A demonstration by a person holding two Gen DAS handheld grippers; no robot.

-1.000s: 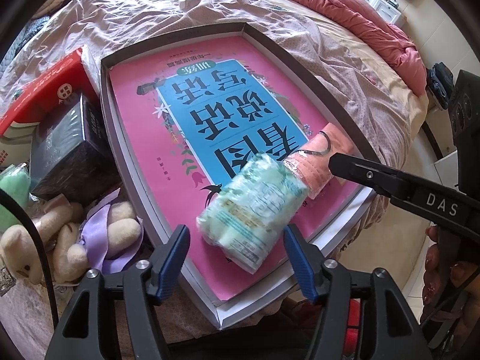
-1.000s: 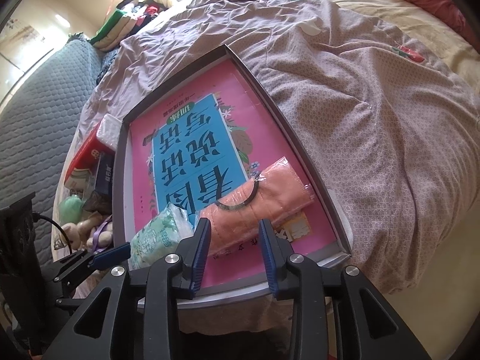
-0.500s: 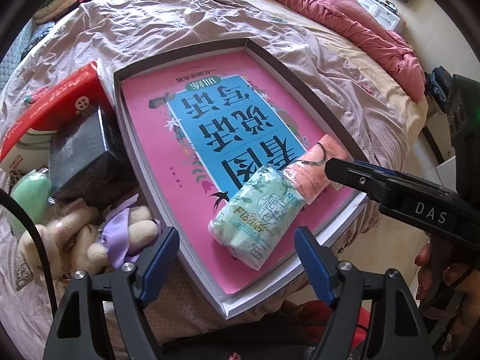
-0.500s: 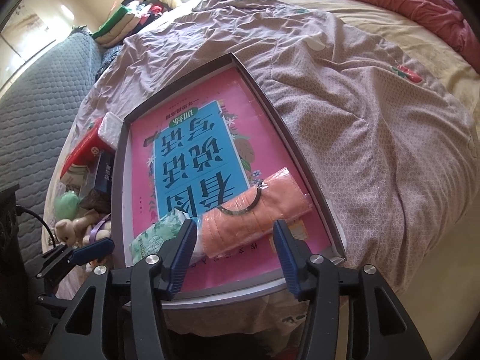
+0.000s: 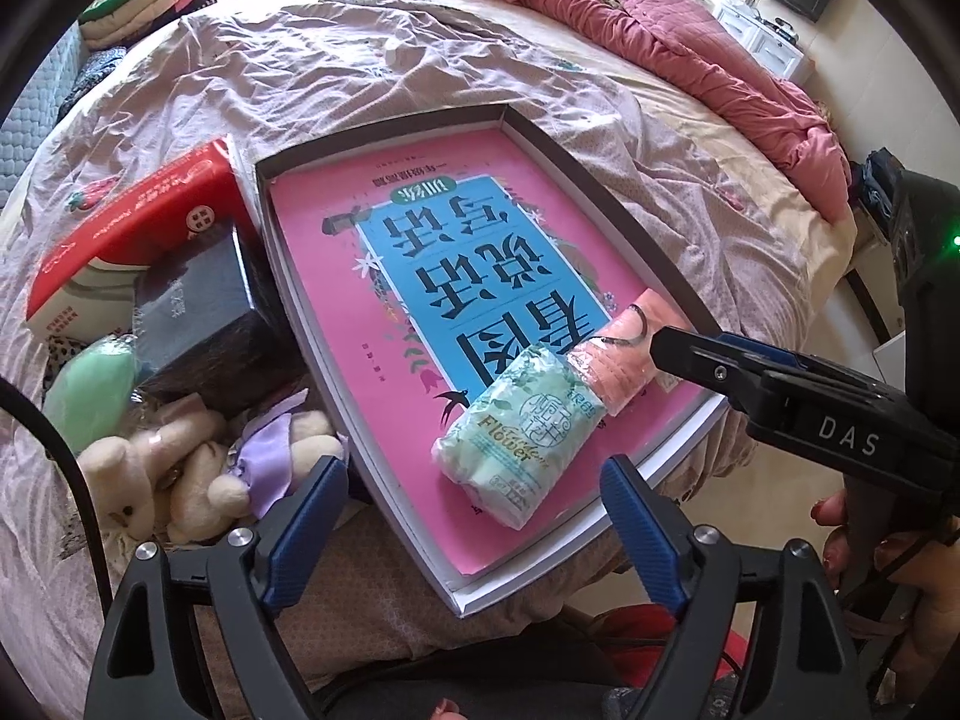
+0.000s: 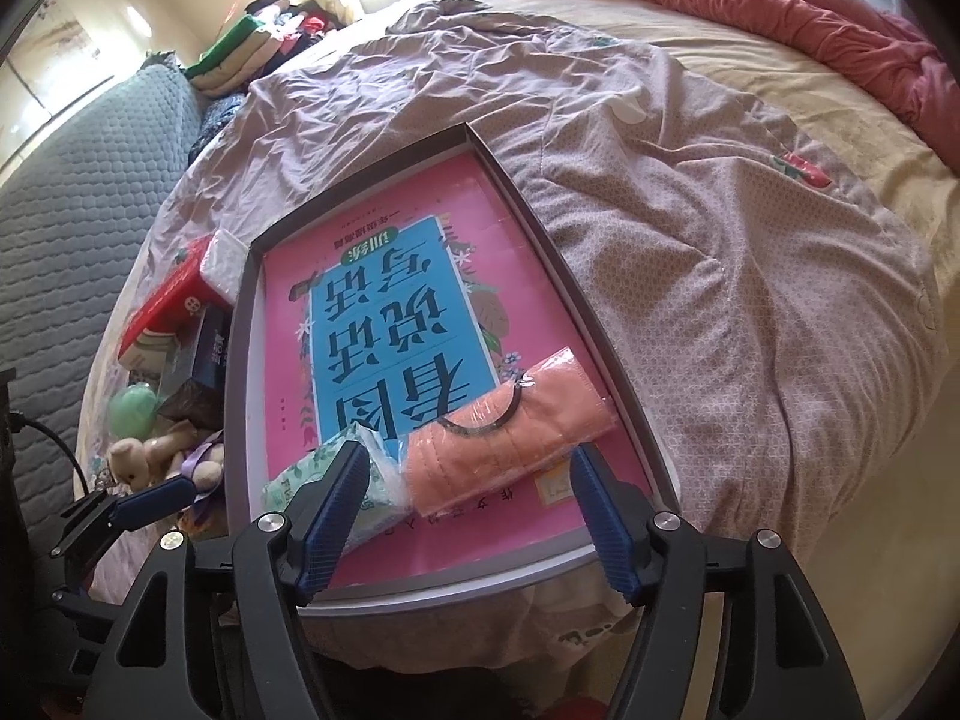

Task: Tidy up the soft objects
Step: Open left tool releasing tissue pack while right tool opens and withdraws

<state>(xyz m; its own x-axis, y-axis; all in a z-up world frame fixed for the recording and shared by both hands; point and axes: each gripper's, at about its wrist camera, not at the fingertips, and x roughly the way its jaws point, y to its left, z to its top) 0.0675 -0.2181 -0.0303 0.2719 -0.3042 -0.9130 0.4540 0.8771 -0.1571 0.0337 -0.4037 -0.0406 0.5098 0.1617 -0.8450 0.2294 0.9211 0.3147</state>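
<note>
A shallow grey box (image 5: 384, 144) (image 6: 573, 300) lies on the bed with a pink and blue book filling its floor. On the book's near end lie a green tissue pack (image 5: 516, 426) (image 6: 324, 480) and an orange cloth roll in clear wrap (image 5: 624, 360) (image 6: 510, 438), end to end. My left gripper (image 5: 474, 480) hovers just short of the green pack, jaws opening and nothing between them. My right gripper (image 6: 469, 456) stands over the orange roll, jaws opening; the roll sits between the blue pads, which do not press it.
Left of the box are a red tissue box (image 5: 138, 228), a dark box (image 5: 198, 306), a green soft lump (image 5: 90, 384) and plush rabbits (image 5: 180, 468). A pink quilt (image 5: 690, 54) lies at the far side of the bed. Folded clothes (image 6: 240, 60) are stacked behind.
Both grippers' jaws have spread wider. The right let go of the orange roll, which stays on the book. The left gripper has drawn back and up from the green pack.
</note>
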